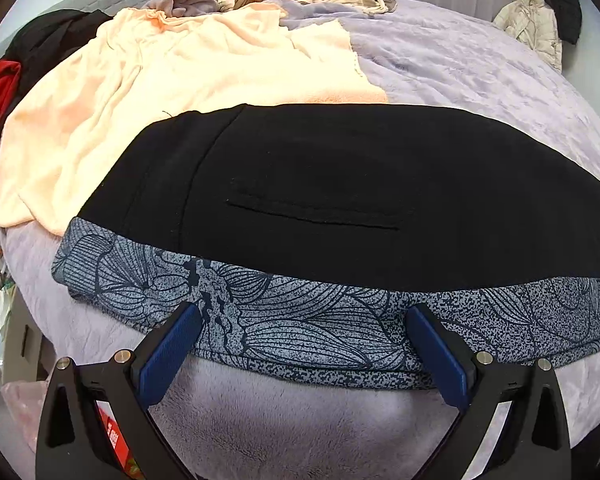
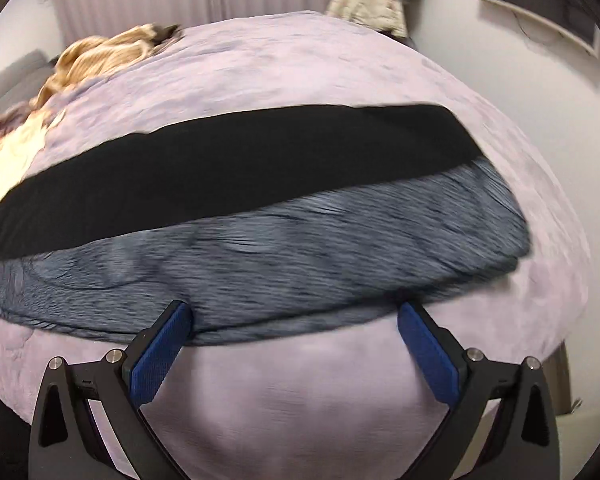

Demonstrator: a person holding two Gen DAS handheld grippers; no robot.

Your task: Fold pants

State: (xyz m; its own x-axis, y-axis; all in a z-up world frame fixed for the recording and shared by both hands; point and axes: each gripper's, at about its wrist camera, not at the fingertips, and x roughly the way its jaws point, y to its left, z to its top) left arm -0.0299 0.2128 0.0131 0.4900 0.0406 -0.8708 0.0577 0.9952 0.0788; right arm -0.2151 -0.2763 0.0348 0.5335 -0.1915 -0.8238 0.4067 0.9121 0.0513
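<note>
- left gripper (image 1: 304,320) spread wide, holding nothing, tips at the near hem of the patterned pants (image 1: 300,320).
- right gripper (image 2: 294,318) just as wide and empty, at that same edge.
- black pants (image 1: 340,184) lie flat just behind, on the lilac blanket (image 1: 460,72).
- both run long left to right; looks lengthwise-folded, crosswise folds left.
- peach garment (image 1: 180,80) beyond.
</note>
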